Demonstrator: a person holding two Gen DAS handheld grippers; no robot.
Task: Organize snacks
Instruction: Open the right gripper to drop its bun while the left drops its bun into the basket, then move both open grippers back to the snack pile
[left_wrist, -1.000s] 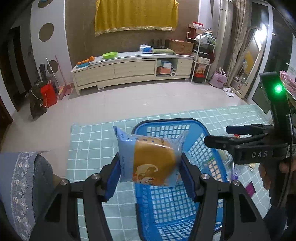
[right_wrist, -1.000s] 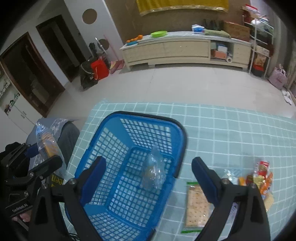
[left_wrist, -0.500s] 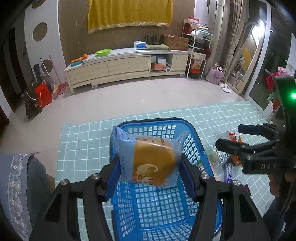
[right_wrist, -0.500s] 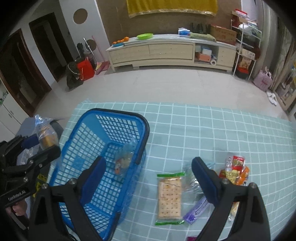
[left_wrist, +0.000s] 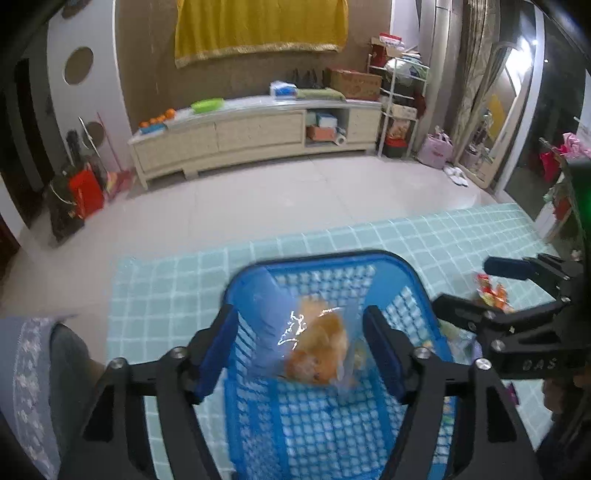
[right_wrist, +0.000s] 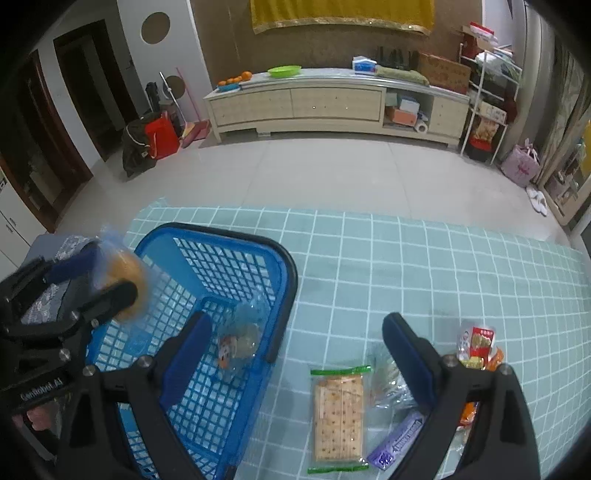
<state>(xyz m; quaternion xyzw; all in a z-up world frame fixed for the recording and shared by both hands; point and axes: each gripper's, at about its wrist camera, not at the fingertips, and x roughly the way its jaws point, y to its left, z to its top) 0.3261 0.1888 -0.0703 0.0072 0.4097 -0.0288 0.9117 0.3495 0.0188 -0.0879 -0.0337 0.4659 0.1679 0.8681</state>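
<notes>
Jaws on the left gripper (left_wrist: 301, 345) are opening over the blue basket (left_wrist: 413, 275), and the bagged bun (left_wrist: 319, 345) between them is blurring as it slips clear of the blue pads (left_wrist: 378, 345); in the right wrist view the same bun (right_wrist: 123, 282) is showing at the far left, above the basket's near left wall. It is reading as a light, puffy thing in slick clear film, soft enough to squash, so a gentle pinch across its middle would suit it better than a hard squeeze. Lying already on the basket's mesh floor is a second clear packet (right_wrist: 240, 341). To the right of the basket (right_wrist: 284, 258), on the teal checked cloth (right_wrist: 406, 266), a flat cracker pack (right_wrist: 338, 415) is lying lengthwise, stiff but likely brittle and best gripped across its long edges. Just right of it a crinkly clear bag (right_wrist: 388, 387) and a purple bar (right_wrist: 397, 437) are overlapping, and a heap of small red and orange packets (right_wrist: 478, 345) is sitting furthest right. The right gripper (right_wrist: 295, 360) is hanging above the crackers with its jaws wide apart and nothing between them.
</notes>
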